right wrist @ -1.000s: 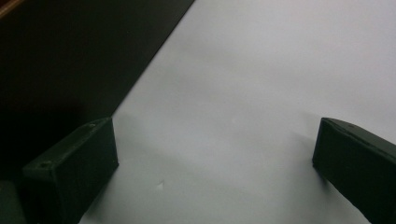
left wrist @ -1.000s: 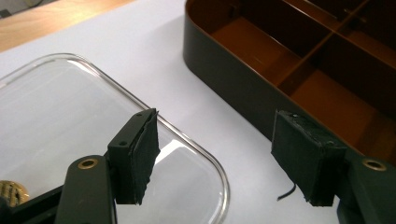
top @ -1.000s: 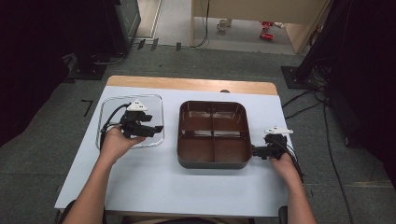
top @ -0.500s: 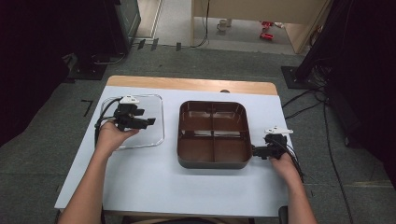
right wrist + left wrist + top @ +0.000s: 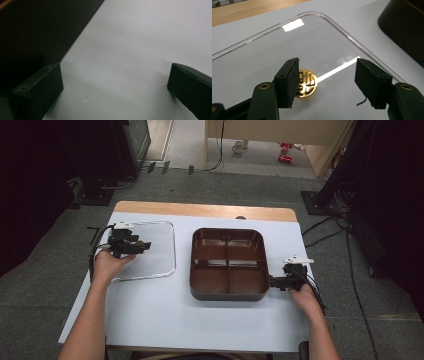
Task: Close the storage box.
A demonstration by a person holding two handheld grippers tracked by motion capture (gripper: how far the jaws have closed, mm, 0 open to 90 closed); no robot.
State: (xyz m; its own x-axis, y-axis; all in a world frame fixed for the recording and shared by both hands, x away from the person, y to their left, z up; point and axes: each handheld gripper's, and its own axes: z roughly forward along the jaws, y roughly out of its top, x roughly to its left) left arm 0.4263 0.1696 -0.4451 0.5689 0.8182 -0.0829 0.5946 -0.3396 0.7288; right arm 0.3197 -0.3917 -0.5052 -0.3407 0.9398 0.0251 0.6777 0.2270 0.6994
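A clear plastic lid (image 5: 155, 257) lies flat on the left of the white table. My left gripper (image 5: 144, 245) hovers over its left part, jaws pointing right. In the left gripper view the left gripper (image 5: 328, 72) is open just above the clear lid (image 5: 287, 47), with a small gold emblem (image 5: 308, 83) beside the left jaw. A brown tray (image 5: 227, 292) with four compartments sits at the centre right. My right gripper (image 5: 275, 283) rests at the tray's near right corner. In the right gripper view the right gripper (image 5: 112, 82) is open over bare table, the dark tray wall (image 5: 37, 30) to its left.
The white table (image 5: 160, 320) has a wooden strip (image 5: 200, 210) along its far edge. Cables trail from both grippers. Dark equipment and floor cables surround the table. The tray's dark corner (image 5: 404, 25) lies beyond the lid in the left gripper view.
My left gripper has moved left across the clear lid, from its right part to its left part. The lid, the tray and the right gripper stay put.
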